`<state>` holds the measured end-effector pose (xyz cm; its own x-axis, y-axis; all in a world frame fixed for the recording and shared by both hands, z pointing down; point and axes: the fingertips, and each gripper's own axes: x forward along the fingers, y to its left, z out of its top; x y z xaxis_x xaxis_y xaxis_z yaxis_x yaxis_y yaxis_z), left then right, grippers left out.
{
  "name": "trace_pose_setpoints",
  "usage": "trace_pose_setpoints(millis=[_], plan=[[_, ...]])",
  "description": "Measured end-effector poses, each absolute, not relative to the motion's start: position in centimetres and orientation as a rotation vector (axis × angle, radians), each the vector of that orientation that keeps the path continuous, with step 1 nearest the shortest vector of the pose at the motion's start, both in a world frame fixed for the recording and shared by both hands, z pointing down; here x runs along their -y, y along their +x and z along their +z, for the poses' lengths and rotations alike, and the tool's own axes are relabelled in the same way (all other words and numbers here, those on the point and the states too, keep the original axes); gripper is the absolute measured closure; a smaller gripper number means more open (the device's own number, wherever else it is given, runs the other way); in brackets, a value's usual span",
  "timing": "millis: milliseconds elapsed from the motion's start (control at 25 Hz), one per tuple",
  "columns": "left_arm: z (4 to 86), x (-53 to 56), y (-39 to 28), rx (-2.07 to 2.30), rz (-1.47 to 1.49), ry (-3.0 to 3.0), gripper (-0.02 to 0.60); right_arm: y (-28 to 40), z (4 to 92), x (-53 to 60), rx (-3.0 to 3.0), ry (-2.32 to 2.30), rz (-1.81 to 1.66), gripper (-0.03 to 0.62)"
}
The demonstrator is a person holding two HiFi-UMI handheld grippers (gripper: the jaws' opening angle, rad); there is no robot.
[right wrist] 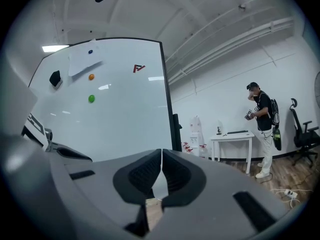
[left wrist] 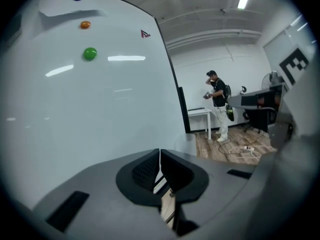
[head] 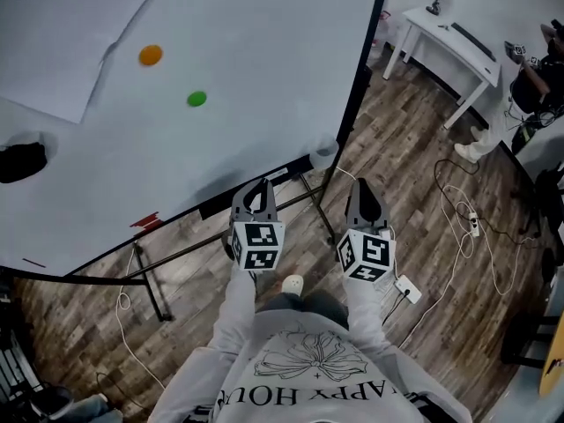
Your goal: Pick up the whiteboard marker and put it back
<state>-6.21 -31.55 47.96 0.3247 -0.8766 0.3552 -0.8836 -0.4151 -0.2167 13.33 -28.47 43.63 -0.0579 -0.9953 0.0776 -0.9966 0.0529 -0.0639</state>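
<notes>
A big whiteboard (head: 220, 77) on a stand fills the left of the head view. My left gripper (head: 256, 194) and right gripper (head: 363, 194) are held side by side just off its lower right corner, pointing at the board's bottom edge. Both are shut with nothing between the pads, as the left gripper view (left wrist: 160, 170) and the right gripper view (right wrist: 161, 170) show. I cannot make out a marker for sure. A small red thing (head: 145, 221) lies at the board's bottom edge, left of my left gripper.
On the board are an orange magnet (head: 151, 55), a green magnet (head: 196, 99), a paper sheet (head: 62, 33) and a black eraser (head: 22, 161). A white cup (head: 324, 153) hangs at its corner. Cables (head: 467, 227) cross the wooden floor. A white table (head: 445, 47) and a person (right wrist: 262, 129) are beyond.
</notes>
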Motion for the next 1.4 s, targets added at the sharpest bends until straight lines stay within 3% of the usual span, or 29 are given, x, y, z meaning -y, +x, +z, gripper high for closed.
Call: trace_pose_setpoints(millis=[520, 560, 640, 1120, 1400], plan=[[53.8, 36.2, -1.9, 1.493, 1.156, 2.562, 0.572, 15.6, 46.1, 32.6, 2.259, 2.068, 0.243, 0.591], [54.3, 36.4, -1.6, 1.474, 1.197, 2.560, 0.561, 15.9, 46.2, 32.8, 2.258, 2.065, 0.247, 0.591], [55.3, 37.1, -1.1, 1.431, 1.266, 2.543, 0.471, 16.6, 46.3, 33.3, 2.258, 2.059, 0.251, 0.591], [61.3, 39.5, -0.8, 1.238, 1.733, 2.387, 0.471, 18.8, 47.7, 35.6, 2.246, 2.031, 0.299, 0.591], [63.3, 40.1, -0.2, 1.143, 1.833, 2.317, 0.471, 20.2, 48.6, 35.8, 2.220, 2.039, 0.326, 0.591]])
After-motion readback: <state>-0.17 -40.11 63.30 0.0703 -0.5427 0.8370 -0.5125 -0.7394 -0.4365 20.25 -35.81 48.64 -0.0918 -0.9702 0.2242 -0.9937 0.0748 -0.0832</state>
